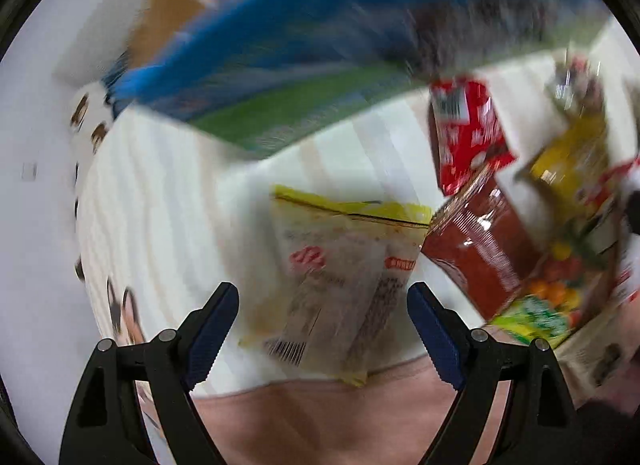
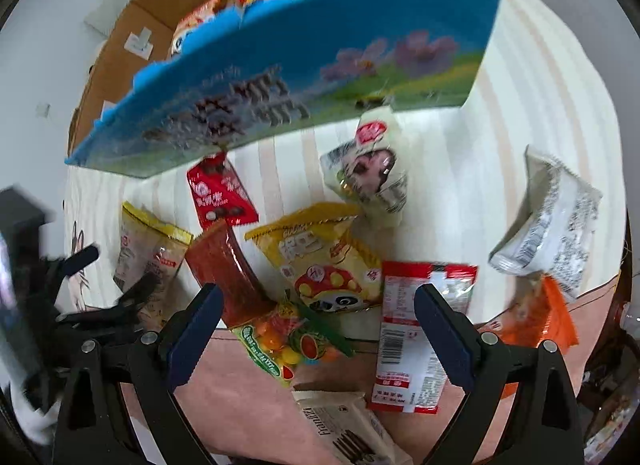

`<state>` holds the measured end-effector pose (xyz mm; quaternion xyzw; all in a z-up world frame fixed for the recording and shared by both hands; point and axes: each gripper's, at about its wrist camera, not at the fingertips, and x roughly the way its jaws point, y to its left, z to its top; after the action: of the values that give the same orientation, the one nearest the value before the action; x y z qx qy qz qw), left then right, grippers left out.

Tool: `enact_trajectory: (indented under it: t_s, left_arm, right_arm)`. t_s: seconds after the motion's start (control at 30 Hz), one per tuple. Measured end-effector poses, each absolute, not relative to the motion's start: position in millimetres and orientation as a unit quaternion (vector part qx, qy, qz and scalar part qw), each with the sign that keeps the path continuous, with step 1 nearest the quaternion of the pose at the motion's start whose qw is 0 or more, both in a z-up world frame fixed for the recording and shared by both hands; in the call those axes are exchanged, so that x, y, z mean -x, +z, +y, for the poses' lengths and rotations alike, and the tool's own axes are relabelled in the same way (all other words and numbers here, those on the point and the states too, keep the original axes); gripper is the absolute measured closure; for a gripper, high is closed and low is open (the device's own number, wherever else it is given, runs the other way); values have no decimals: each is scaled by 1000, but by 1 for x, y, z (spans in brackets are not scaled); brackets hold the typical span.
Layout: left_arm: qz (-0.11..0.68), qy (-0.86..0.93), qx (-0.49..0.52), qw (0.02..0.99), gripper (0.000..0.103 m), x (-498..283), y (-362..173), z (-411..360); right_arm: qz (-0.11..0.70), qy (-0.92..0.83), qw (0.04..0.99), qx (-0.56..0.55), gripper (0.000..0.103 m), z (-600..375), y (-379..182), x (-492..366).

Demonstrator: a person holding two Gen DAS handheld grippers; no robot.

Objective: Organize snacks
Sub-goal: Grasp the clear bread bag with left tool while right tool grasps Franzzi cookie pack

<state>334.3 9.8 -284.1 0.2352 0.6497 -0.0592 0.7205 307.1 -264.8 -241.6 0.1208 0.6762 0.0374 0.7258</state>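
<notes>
Snack packets lie scattered on a striped cloth [image 2: 532, 77]. My left gripper [image 1: 322, 297] is open, pointing down over a clear packet with yellow trim [image 1: 340, 265]; nothing is between its pads. The right wrist view shows this left gripper [image 2: 116, 273] blurred, over that same yellow-trimmed packet [image 2: 148, 253]. My right gripper [image 2: 318, 297] is open and empty above a fruit-candy packet [image 2: 280, 341], a yellow mushroom packet [image 2: 324, 261] and a red-and-white packet [image 2: 416, 341]. A brown-red packet [image 2: 224, 265] lies between the two grippers.
A big blue box [image 2: 280, 77] stands at the back, in front of an open cardboard box [image 2: 120, 45] that holds several snacks. Also on the cloth are a red chocolate packet [image 2: 220, 193], a white panda packet [image 2: 368, 169], a white pouch [image 2: 548, 225], an orange packet [image 2: 540, 317] and wafers [image 2: 344, 425].
</notes>
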Motion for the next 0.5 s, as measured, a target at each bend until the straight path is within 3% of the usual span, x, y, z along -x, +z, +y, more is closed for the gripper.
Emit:
enact_trajectory:
  t_s: [0.07,0.1,0.17,0.33,0.5]
  left_arm:
    - [653,-60,-249,713,19,-335,-296,8]
    - [654,-55,-243,714,33,-335,-298,10]
    - [665,-50,-205,717,45,-332,-298,18]
    - [691,-13,-56,721,47,-307,-298,54]
    - [703,12,32,710,47,-262,-304,75]
  right_arm:
    - [683,38,719,-126,5,-264,-246,-305]
    - [686,40,715,-128,5,-264,-249,-303]
    - [691,39,709,-137,5,-268,-253,-299]
    - [693,27,706,-144,5,-286,-253,-279]
    - [712,37,693,-107,5,-281,-258,-235]
